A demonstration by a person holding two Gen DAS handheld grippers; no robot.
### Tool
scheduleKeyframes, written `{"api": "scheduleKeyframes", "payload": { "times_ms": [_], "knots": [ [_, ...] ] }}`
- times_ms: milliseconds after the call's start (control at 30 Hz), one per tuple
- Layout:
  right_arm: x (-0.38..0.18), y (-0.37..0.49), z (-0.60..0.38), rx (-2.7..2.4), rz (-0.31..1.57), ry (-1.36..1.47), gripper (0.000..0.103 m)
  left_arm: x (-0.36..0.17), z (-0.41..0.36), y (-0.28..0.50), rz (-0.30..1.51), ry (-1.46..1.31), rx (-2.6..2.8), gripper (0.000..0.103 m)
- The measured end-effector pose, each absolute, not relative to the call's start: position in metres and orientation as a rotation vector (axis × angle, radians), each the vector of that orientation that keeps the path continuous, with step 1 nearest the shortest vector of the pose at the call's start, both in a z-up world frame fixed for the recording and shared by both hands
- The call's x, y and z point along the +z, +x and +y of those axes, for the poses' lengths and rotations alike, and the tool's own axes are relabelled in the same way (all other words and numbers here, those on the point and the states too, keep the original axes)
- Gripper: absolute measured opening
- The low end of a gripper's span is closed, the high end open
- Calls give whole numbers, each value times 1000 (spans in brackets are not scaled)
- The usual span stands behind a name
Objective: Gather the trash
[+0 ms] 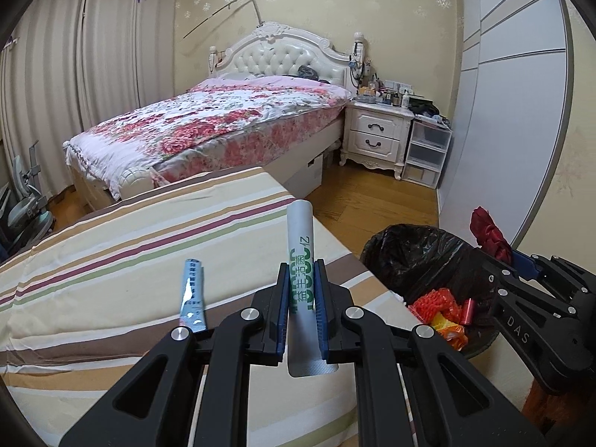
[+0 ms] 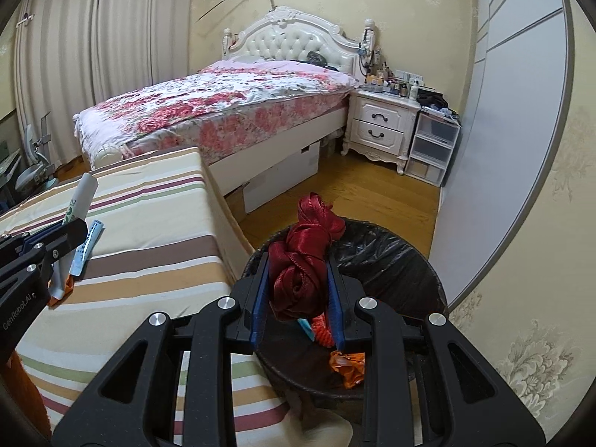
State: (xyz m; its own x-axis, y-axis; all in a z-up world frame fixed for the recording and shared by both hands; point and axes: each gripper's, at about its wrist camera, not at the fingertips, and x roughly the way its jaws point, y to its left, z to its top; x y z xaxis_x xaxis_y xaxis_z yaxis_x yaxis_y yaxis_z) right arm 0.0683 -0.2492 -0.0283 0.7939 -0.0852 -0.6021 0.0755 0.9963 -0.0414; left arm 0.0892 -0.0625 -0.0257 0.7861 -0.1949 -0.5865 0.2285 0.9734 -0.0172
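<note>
Trash: white sachet (image 1: 302, 279) clamped mid-length in left gripper (image 1: 301, 290), light, crushable. Right gripper (image 2: 298, 279) clamped on red ribbon (image 2: 303, 260), soft, probably slippery, we judged; held over bin (image 2: 391, 257).

Two grippers, left (image 1: 301, 275) and right (image 2: 298, 272); two tubes, white (image 1: 301, 260) and blue (image 1: 192, 294); one red ribbon (image 2: 303, 260); one bin (image 1: 395, 257).
</note>
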Motion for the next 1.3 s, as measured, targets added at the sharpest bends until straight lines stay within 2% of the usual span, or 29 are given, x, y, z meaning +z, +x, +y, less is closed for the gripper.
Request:
{"api": "scheduleKeyframes", "payload": {
  "times_ms": [533,1067,1100,1133,1167,1233,1300],
  "knots": [
    [-46,95,-305,-175,664,53,27,-44,-147,131,659,128,-295,14],
    [-65,120,-338,-234,695,106,28,-65,-186,163,708,187,-307,15],
    [-66,121,-336,-241,691,100,29,-66,-187,163,706,191,-305,17],
    [-66,120,-336,-249,688,94,33,-66,-188,164,709,194,-306,24],
    [-67,120,-336,-254,686,91,38,-67,-189,164,710,198,-303,38],
    [-67,118,-336,-261,678,89,42,-67,-187,163,702,197,-289,53],
    [-67,117,-338,-269,674,89,44,-68,-186,163,701,196,-285,56]
  ]
}}
